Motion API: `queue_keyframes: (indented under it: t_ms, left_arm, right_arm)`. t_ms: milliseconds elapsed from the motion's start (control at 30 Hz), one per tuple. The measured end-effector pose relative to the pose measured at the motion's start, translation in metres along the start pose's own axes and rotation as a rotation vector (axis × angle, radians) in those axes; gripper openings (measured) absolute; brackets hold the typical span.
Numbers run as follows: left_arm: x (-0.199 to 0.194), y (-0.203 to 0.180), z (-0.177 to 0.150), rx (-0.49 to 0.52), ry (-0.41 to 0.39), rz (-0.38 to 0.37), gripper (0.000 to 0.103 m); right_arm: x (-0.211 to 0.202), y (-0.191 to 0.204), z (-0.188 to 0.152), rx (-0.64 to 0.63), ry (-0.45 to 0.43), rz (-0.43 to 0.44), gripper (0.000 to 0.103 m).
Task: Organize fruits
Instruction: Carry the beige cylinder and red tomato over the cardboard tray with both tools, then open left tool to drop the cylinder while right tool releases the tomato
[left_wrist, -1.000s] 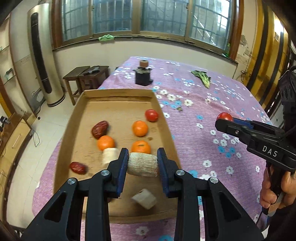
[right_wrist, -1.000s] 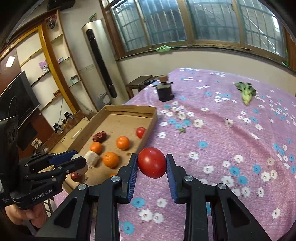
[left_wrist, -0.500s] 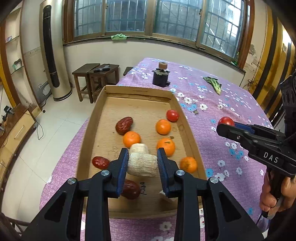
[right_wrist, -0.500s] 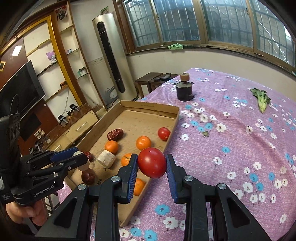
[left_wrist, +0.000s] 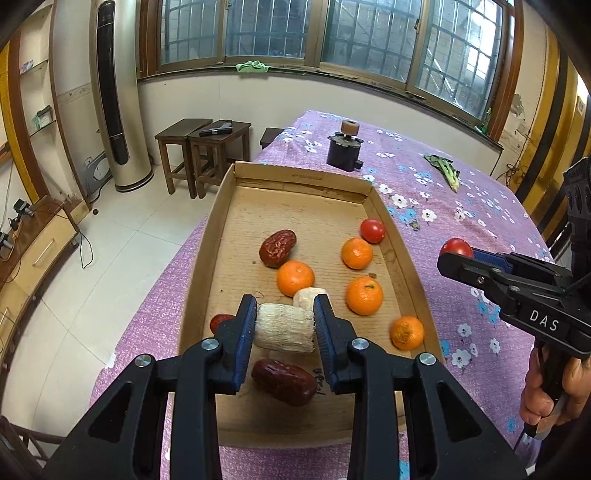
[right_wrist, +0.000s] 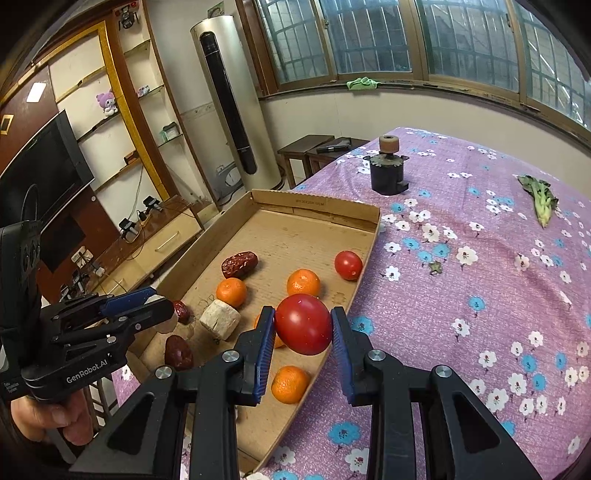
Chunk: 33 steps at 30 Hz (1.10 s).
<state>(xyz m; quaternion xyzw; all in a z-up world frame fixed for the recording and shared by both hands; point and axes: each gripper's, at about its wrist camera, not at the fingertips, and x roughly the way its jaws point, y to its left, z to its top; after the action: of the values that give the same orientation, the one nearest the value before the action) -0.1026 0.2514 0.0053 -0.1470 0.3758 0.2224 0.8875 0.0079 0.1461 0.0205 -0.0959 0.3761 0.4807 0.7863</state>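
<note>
Left gripper (left_wrist: 284, 326) still clamping a pale root chunk (left_wrist: 283, 327), now nearer the cardboard tray's (left_wrist: 306, 179) front, right gripper (right_wrist: 303, 326) holding a tomato (right_wrist: 303, 324), both angled downward.

Light source: daylight through the barred windows (left_wrist: 332, 33) behind the purple cloth (left_wrist: 480, 206); no lamp seen lit.
Brightness: even and fairly bright; the far right pane (left_wrist: 476, 48) is blown out white.
Shadows: soft, short ones under the fruit in the cardboard tray (left_wrist: 295, 181).
Glare: small highlight on the tomato (right_wrist: 303, 324); sheen on the floor tiles (left_wrist: 122, 236) near the tray.
Sharpness: crisp from the tray to the windows; no motion blur.
Distortion: strong fisheye; window frames bow, black vignette fills the corners.
</note>
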Motion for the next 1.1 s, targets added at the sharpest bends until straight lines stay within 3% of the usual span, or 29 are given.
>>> queue_keyframes:
  t_ms: [500,1100]
  left_arm:
    - [0.025,0.006,0.026,0.007,0.019,0.025,0.029]
    - [0.086,0.003,0.085,0.037,0.07,0.074,0.029]
  right_arm:
    - [0.038,-0.008,0.02,0.021,0.043,0.026,0.03]
    - [0.114,-0.02,0.082,-0.01,0.106,-0.02,0.031]
